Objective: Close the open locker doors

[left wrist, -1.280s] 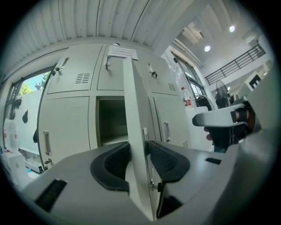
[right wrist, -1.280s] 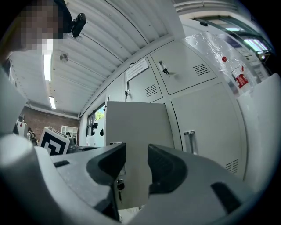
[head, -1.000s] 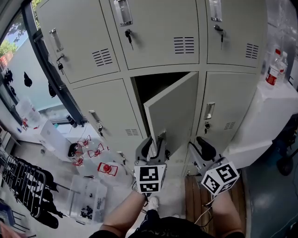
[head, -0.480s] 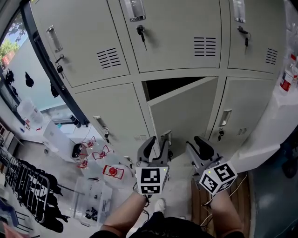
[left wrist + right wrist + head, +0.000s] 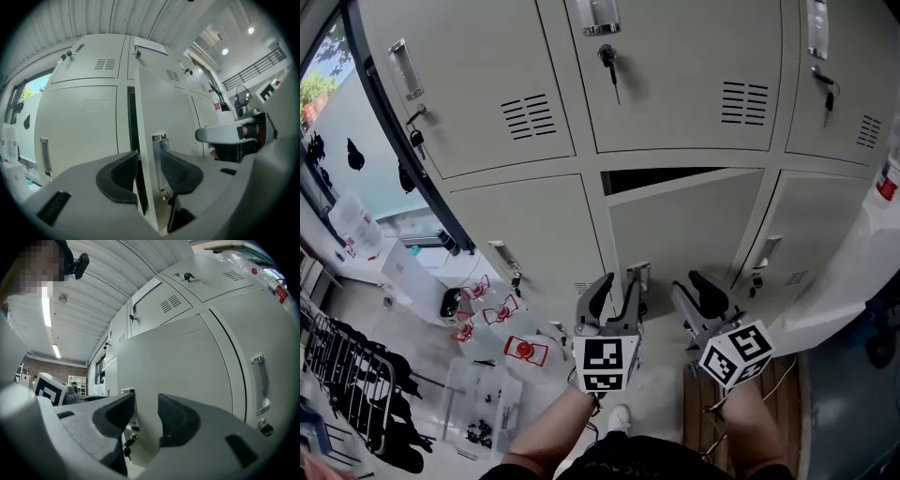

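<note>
The door point(image 5: 684, 234) has swung nearly home since a second ago, with just a dark slit left along its top! The left gripper point(image 5: 617, 285) clamps its edge by the handle point(image 5: 637, 277). The right gripper point(image 5: 692, 285) hangs beside it, jaws apart, empty. One last push should shut it.

Pale floor point(image 5: 661, 398): red-labelled clear bottles point(image 5: 502, 328) clustered left, clear plastic box point(image 5: 483, 408) beside them, wooden board point(image 5: 698, 412) right

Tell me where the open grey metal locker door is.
Head view, lower row centre: grey metal locker door, nearly shut, free edge between the left tongs.
</note>
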### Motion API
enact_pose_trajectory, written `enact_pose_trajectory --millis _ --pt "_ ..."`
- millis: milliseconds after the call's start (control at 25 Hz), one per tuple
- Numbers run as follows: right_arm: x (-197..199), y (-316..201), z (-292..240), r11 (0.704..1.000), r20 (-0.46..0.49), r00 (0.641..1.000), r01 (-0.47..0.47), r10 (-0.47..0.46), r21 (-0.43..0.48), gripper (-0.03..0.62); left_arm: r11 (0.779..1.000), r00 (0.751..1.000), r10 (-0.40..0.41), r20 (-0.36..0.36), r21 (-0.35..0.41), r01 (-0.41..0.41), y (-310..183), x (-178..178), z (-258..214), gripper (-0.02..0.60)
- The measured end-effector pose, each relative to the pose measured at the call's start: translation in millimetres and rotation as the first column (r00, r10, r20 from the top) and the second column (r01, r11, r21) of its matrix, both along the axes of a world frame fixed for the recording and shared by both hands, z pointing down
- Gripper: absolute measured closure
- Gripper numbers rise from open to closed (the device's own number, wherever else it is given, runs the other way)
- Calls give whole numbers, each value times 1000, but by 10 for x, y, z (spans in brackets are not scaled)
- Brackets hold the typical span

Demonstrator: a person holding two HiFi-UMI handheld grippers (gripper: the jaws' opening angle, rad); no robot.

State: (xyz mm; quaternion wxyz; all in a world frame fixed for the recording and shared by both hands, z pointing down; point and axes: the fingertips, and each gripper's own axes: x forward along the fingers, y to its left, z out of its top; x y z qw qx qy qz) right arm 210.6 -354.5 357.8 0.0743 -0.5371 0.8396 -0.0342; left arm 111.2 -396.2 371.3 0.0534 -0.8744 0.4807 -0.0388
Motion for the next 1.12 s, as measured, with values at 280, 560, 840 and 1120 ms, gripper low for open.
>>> enact_pose_trajectory --millis 280,560,840,1120 --pt "-64 -208 31 1000 -4 1000 -1 1 -22 447 1000 1000 -10 0 -1 10 -127 -100 -6 425" --pt "-112 -405 30 1000 9 1000 5 -5 -30 447 1000 1000 -8 10 3 8 -232 -164 2 422" --pt "-94 -567 28 999 13 1000 -2 3 -36 447 1000 1000 -15 3 1 15 -341 -220 0 422" --pt "-81 -708 22 999 8 1000 -8 9 -40 447 1000 1000 -26 -16 0 26 -417 -298 -10 422"
